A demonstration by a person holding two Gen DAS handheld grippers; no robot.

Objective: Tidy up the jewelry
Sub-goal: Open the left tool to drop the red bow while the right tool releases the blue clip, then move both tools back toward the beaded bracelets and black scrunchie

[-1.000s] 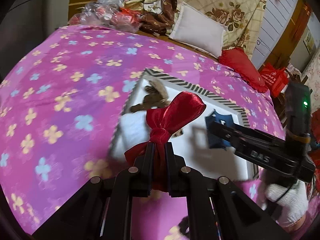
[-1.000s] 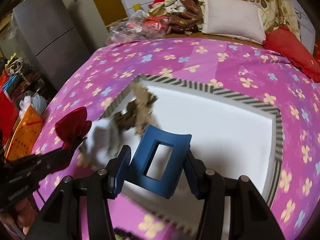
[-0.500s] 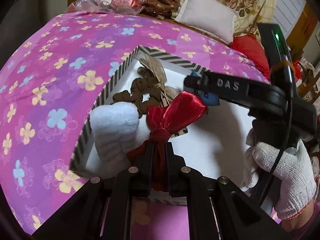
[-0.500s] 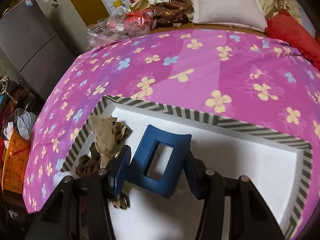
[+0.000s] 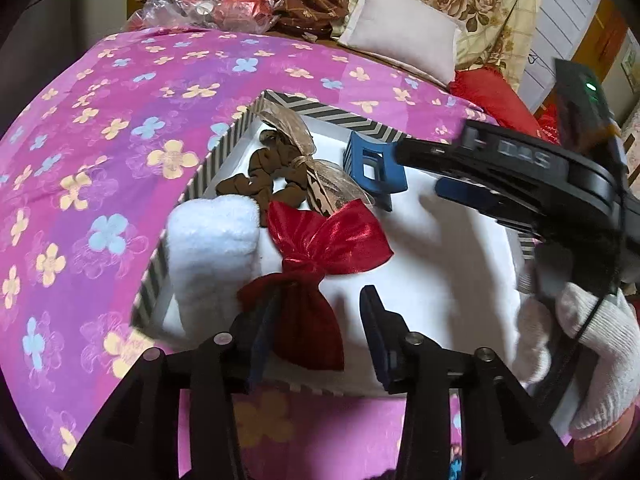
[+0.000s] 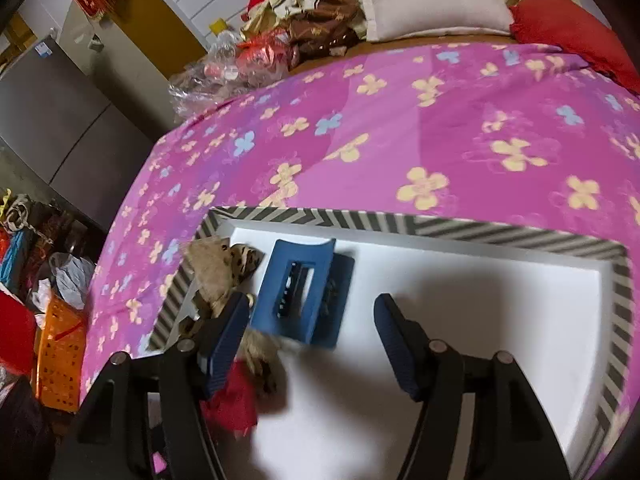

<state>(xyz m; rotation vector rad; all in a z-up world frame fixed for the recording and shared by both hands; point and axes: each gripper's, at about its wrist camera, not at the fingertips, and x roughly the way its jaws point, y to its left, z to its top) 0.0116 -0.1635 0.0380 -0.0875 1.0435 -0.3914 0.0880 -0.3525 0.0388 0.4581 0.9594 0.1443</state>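
A white tray with a striped rim (image 5: 312, 110) (image 6: 480, 232) lies on the pink flowered bedspread. In it lie a red satin bow (image 5: 320, 248) (image 6: 234, 400), a blue hair claw clip (image 5: 374, 170) (image 6: 302, 292), a brown scrunchie with a sheer ribbon (image 5: 272, 168) (image 6: 218, 268) and a white fluffy item (image 5: 212, 248). My left gripper (image 5: 316, 328) is open just behind the red bow, which rests in the tray. My right gripper (image 6: 310, 344) (image 5: 420, 172) is open just behind the blue clip, which rests in the tray.
Pillows (image 5: 400, 28) and a red cushion (image 6: 572, 28) lie at the bed's far side, with crumpled plastic bags (image 5: 208, 8) beside them. An orange basket (image 6: 60, 352) and clutter sit on the floor at left. A white-gloved hand (image 5: 584, 352) holds the right gripper.
Both grippers have opened. The red bow has dropped from the left gripper into the tray, and the blue clip has dropped from the right gripper into the tray.
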